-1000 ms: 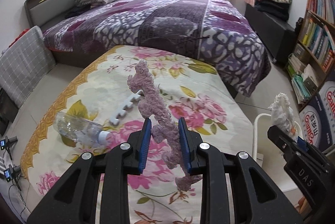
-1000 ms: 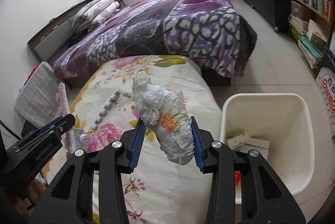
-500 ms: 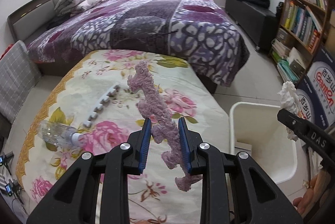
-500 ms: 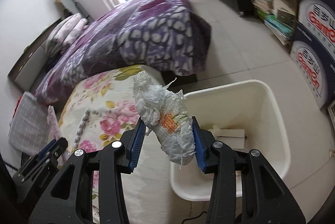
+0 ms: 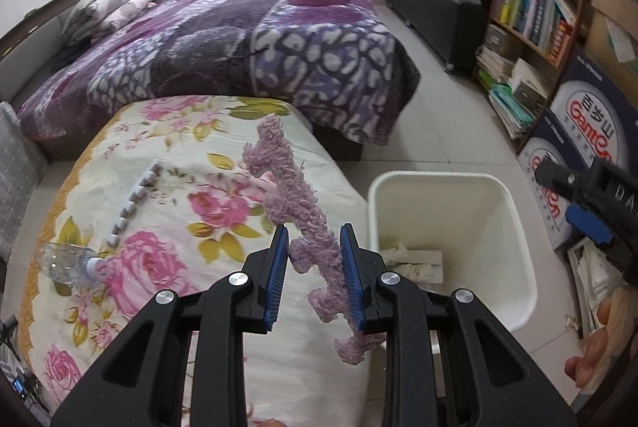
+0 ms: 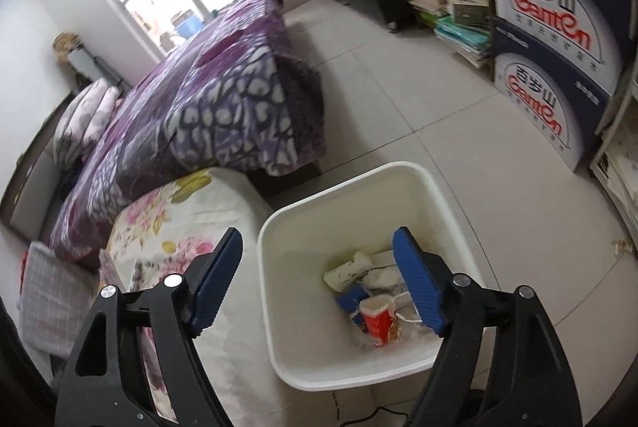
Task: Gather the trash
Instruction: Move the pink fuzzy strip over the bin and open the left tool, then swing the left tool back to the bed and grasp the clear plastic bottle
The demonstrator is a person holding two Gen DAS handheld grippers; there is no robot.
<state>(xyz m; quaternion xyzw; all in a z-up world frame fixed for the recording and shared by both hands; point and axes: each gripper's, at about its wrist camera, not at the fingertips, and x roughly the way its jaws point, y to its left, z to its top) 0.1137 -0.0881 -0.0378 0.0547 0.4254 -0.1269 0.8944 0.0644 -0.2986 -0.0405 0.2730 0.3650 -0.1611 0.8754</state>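
Observation:
My left gripper [image 5: 313,232] is shut on a fuzzy purple strip [image 5: 287,195] that hangs over the right edge of the floral-covered table [image 5: 159,132]. Just to its right stands the white bin [image 5: 434,176]. My right gripper [image 6: 317,233] is above the white bin [image 6: 351,383], and its jaws are opening with nothing between them. Below it in the bin lie crumpled white pieces [image 6: 381,275], a red cup [image 6: 377,321] and a blue packet [image 6: 353,297]. The right gripper [image 5: 578,199] also shows at the right edge of the left wrist view.
On the table lie a crushed clear bottle [image 5: 67,263] and a white toothed strip [image 5: 131,207]. A bed with a purple blanket [image 5: 259,40] stands behind. A bookshelf [image 5: 534,4] and printed cartons [image 6: 558,68] line the right side, with tiled floor [image 6: 398,100] between.
My right gripper swung from the table to above the bin and opened; the white wad has left its jaws. My left gripper moved right towards the bin, still holding the purple strip.

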